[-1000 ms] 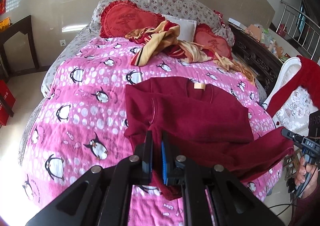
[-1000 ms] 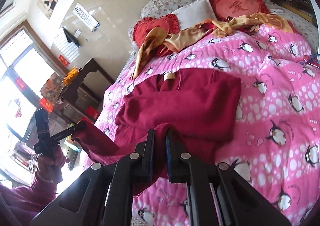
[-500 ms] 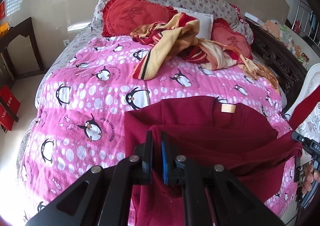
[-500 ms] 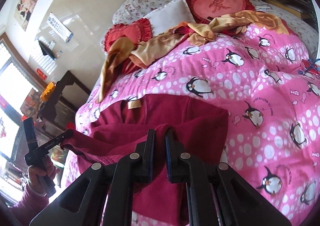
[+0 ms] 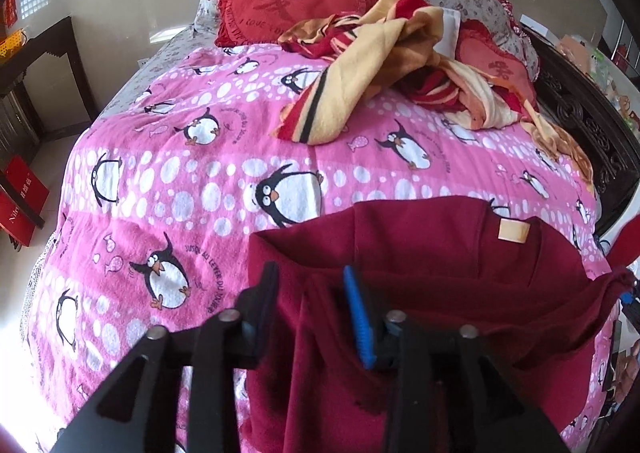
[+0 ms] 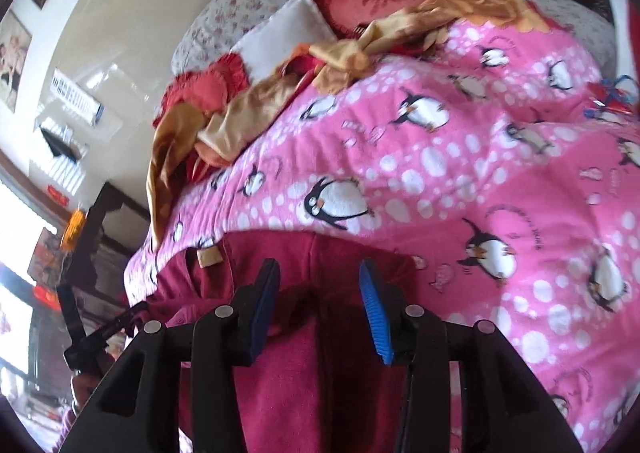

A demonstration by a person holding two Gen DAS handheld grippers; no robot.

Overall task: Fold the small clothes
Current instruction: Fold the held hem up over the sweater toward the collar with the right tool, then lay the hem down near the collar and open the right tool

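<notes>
Dark red knit top (image 5: 420, 253), one piece, tan neck label (image 5: 513, 231) facing up. Lies near the bed's foot edge. Lower part doubled up over the body, creased.

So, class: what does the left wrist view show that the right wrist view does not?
Only the left wrist view: a red box on the floor.
Only the right wrist view: framed pictures on the wall.
Both: the maroon top with its tan neck label, lying on the pink penguin blanket, between each gripper's opening jaws.
</notes>
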